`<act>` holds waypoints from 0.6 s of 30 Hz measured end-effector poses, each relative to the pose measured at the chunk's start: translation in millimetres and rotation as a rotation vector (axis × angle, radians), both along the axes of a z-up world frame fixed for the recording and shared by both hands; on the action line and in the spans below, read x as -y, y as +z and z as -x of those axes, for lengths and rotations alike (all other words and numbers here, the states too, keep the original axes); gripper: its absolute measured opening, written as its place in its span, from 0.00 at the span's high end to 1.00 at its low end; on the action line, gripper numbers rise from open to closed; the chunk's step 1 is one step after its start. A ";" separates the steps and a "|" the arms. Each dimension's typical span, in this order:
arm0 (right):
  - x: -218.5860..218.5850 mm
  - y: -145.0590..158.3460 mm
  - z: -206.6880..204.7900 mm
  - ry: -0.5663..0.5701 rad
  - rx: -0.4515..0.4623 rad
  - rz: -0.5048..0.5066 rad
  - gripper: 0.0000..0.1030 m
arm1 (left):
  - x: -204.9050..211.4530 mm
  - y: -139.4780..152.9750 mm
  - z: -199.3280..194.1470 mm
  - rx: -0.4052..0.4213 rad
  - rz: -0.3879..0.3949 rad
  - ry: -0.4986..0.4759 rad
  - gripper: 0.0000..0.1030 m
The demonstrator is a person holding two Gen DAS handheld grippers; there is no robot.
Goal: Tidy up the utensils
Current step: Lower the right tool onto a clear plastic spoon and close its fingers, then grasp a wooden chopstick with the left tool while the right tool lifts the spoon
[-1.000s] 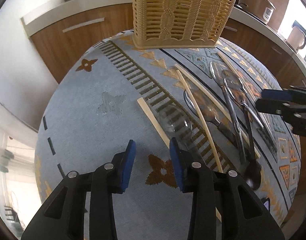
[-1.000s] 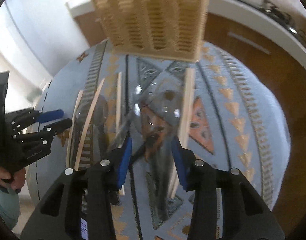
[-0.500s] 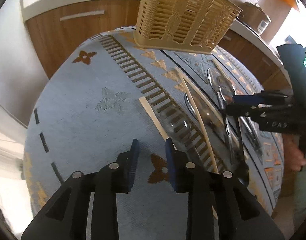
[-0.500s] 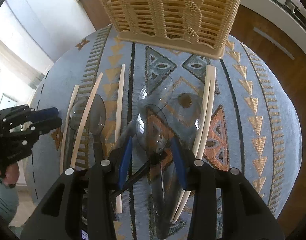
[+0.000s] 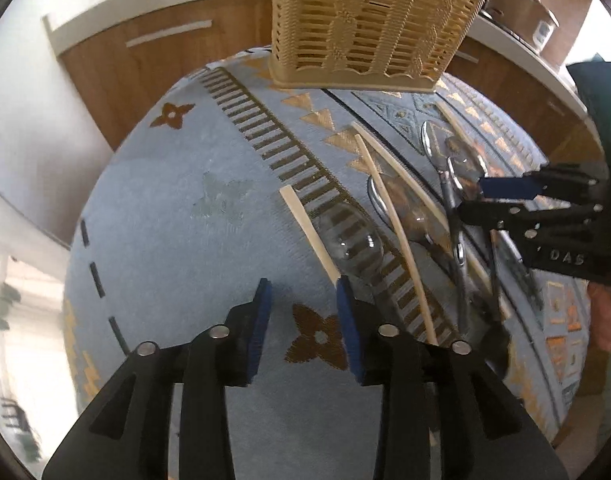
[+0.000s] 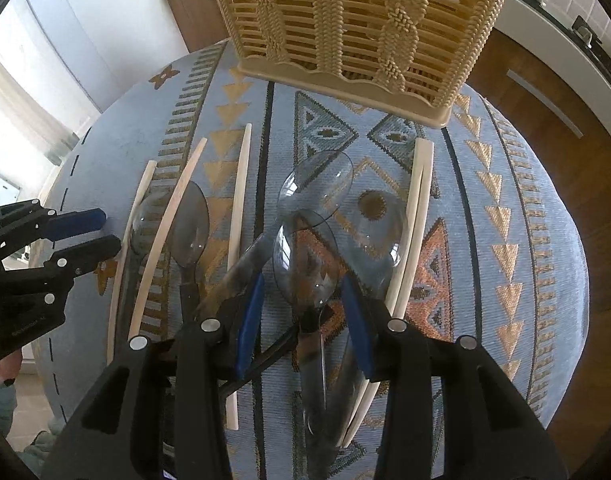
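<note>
A woven beige basket [image 5: 369, 28] [image 6: 353, 28] stands at the far side of the round table's blue patterned cloth [image 5: 177, 248] [image 6: 505, 248]. Several pale chopsticks [image 6: 241, 184] and spoons lie in front of it. My left gripper [image 5: 302, 292] hovers over bare cloth with its jaws opening and nothing between them. A chopstick [image 5: 309, 236] and a clear spoon [image 5: 353, 240] lie just off its right pad. My right gripper [image 6: 301, 282] [image 5: 475, 200] is low over a clear spoon [image 6: 305, 264]. The bowl sits between the pads, with cloth showing beside it. My left gripper [image 6: 105, 228] also shows at the left.
Two more clear spoons [image 6: 317, 184] [image 6: 381, 232] overlap beside the one under my right gripper, and a dark spoon [image 6: 189, 224] lies to the left. Wooden cabinets [image 5: 153, 52] with a white counter stand behind. A person's hand [image 5: 605, 320] is at the right table edge.
My left jaws narrowed, then widened again. My right gripper came in from the right and sank closer over the spoons, and the basket now fills more of its view.
</note>
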State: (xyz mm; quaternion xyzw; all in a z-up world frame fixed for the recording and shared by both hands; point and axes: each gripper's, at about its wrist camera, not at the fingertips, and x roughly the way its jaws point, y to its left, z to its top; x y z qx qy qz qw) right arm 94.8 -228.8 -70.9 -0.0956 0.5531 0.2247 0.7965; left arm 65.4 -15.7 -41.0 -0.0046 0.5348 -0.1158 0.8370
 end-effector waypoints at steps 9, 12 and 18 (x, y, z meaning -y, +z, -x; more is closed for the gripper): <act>14.6 4.1 3.9 0.014 0.034 0.012 0.64 | 26.1 -3.2 12.7 0.040 -0.117 -0.005 0.57; 8.5 3.3 5.5 0.012 0.043 0.044 0.64 | 39.4 -2.5 12.8 0.066 -0.172 -0.036 0.66; -0.7 1.1 9.0 -0.008 0.030 0.058 0.72 | 25.4 0.4 13.9 0.071 -0.174 -0.067 0.91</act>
